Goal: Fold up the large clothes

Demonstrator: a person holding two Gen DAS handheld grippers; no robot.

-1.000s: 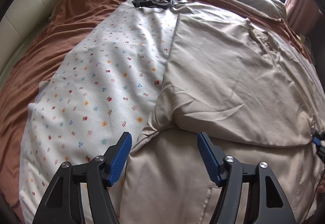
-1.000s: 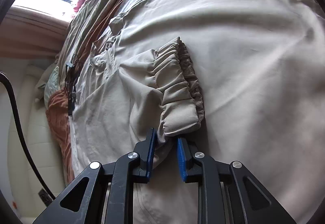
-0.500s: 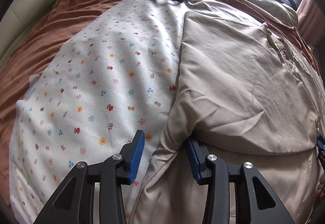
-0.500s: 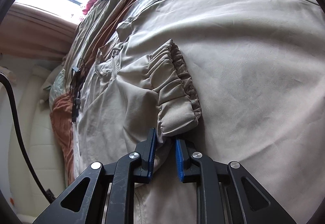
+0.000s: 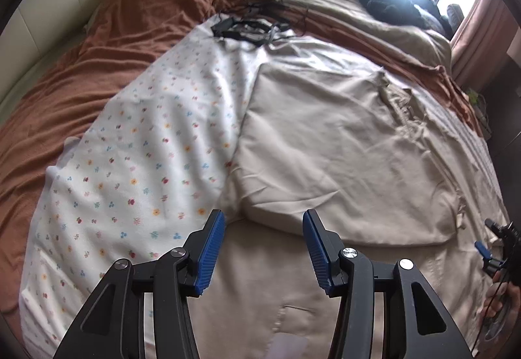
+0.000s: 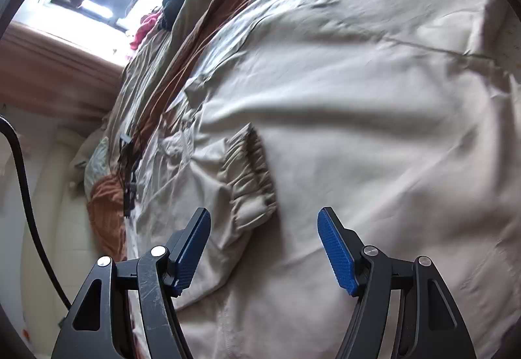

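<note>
My left gripper (image 5: pixel 263 237) stands with jaws spread wide, nothing between them, above the beige garment (image 5: pixel 342 157), whose folded-over panel fills the view from centre to 3 o'clock. A white flowered sheet (image 5: pixel 136 157) lies against its edge at 9 o'clock, on a rust-brown blanket (image 5: pixel 97 59). Black cables (image 5: pixel 254 23) sit at 12 o'clock. My right gripper (image 6: pixel 264 243) is likewise spread and empty; the garment's elastic cuff (image 6: pixel 250 176) lies just beyond the fingertips at 12 o'clock, resting flat on the beige cloth.
</note>
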